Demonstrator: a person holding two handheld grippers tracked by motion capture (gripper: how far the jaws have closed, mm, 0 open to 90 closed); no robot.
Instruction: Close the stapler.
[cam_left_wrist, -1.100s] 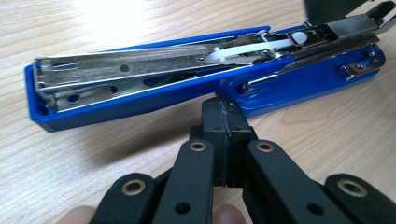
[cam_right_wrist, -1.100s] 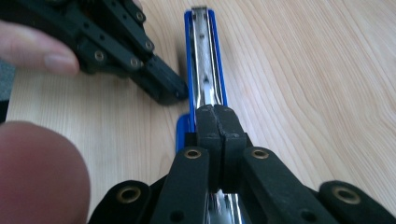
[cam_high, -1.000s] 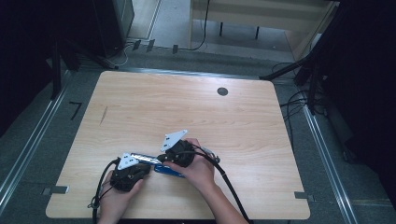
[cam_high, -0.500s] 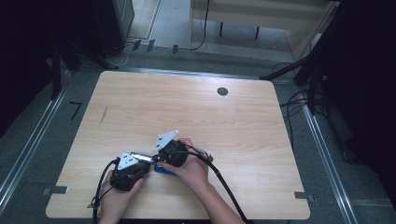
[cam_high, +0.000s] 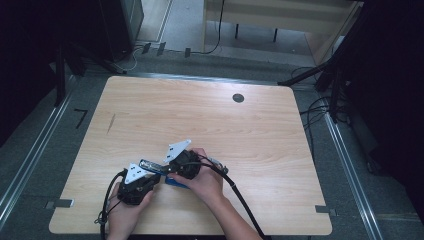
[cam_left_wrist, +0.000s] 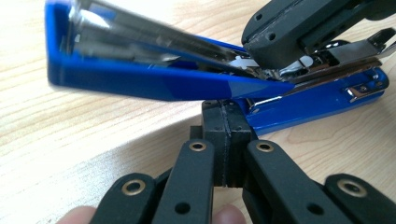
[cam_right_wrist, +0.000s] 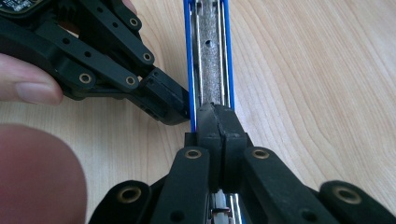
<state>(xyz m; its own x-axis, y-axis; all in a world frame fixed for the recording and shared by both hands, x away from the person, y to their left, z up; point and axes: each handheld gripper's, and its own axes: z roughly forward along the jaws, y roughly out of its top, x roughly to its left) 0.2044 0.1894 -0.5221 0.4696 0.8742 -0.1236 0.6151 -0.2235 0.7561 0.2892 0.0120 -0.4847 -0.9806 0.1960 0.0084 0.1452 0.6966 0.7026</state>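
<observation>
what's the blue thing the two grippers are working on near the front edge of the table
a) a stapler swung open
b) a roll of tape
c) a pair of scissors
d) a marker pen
a) The blue stapler lies on the wooden table with its top arm lifted off the base, its metal staple channel bare, and the shut left gripper and right gripper both against it.
</observation>
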